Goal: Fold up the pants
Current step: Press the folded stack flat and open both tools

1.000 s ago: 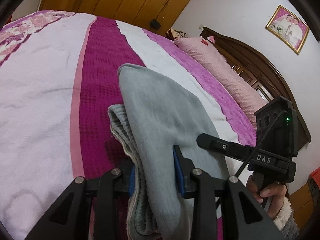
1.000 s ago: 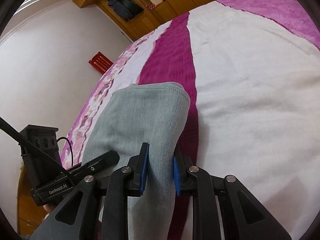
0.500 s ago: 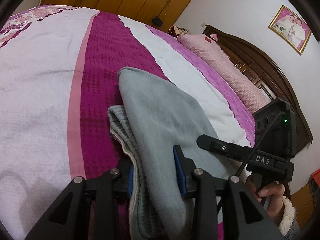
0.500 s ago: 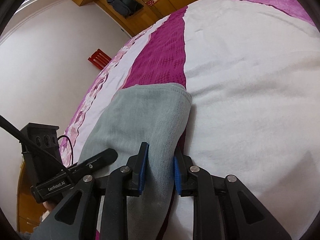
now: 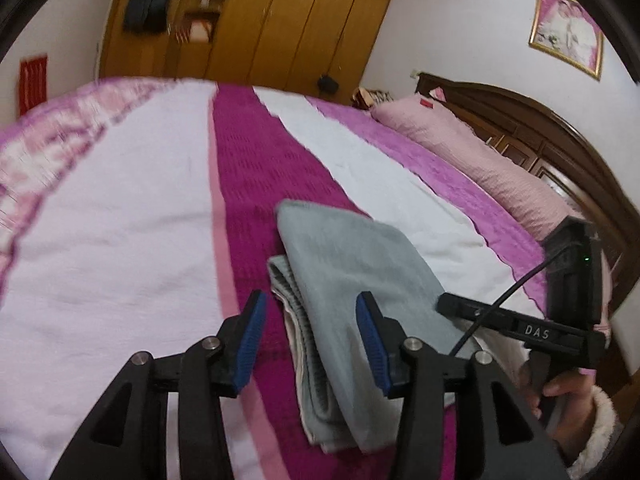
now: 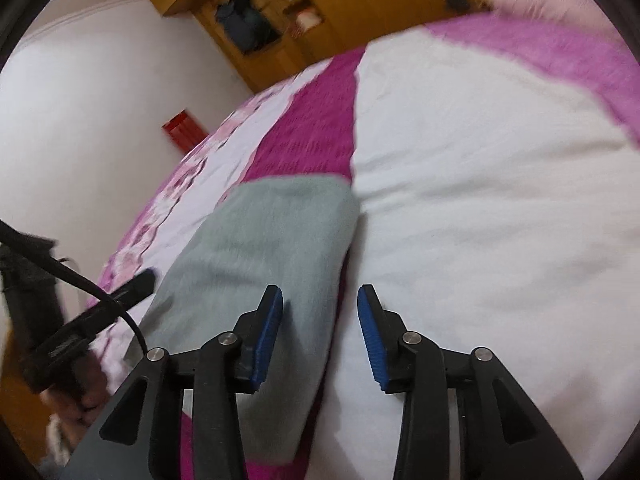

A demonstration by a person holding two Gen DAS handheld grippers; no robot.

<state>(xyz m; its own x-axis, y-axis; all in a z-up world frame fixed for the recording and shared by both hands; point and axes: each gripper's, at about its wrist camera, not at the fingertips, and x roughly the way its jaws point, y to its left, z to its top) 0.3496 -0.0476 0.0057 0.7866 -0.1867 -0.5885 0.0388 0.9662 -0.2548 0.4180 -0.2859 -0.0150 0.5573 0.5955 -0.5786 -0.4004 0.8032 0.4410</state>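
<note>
The grey pants (image 5: pixel 352 280) lie folded in a thick stack on the striped bedspread (image 5: pixel 120 240), ribbed waistband at the left side. My left gripper (image 5: pixel 312 320) is open, its blue pads either side of the stack's near end, holding nothing. In the right wrist view the pants (image 6: pixel 264 248) lie flat, and my right gripper (image 6: pixel 320 320) is open over their right edge, empty. The right gripper also shows in the left wrist view (image 5: pixel 520 320), low on the right beside the pants.
The bed carries white, magenta and pink stripes. A pink pillow (image 5: pixel 460 140) lies by the dark wooden headboard (image 5: pixel 560 140) on the right. Wooden wardrobes (image 5: pixel 260 20) stand beyond the bed. A red object (image 6: pixel 184 130) is on the far wall.
Both grippers were shut on the pants and have opened, letting go. The pants now rest on the bed. Both cameras have tilted up and drawn back a little.
</note>
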